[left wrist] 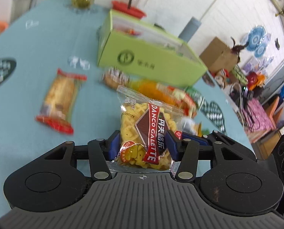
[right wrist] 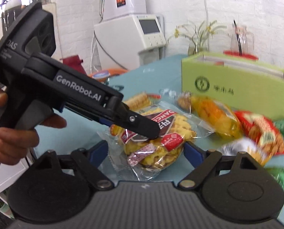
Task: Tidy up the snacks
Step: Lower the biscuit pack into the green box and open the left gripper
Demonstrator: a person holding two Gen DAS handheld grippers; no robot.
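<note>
Both views are bright with even, soft daylight and cast only faint shadows. In the left wrist view the clear yellow waffle-biscuit packet (left wrist: 144, 133) is sharp at centre, while the lime-green cardboard box (left wrist: 147, 57) at 12 o'clock and the red-ended cracker packet (left wrist: 60, 99) at 10 o'clock smear with motion blur. Fisheye bending curves the teal tablecloth (left wrist: 46, 38), and black vignette fills the corners. In the right wrist view the orange and red snack packets (right wrist: 237, 126) at 3 o'clock blur.

Close wrist views, shared waffle packet (left wrist: 144, 126)
</note>
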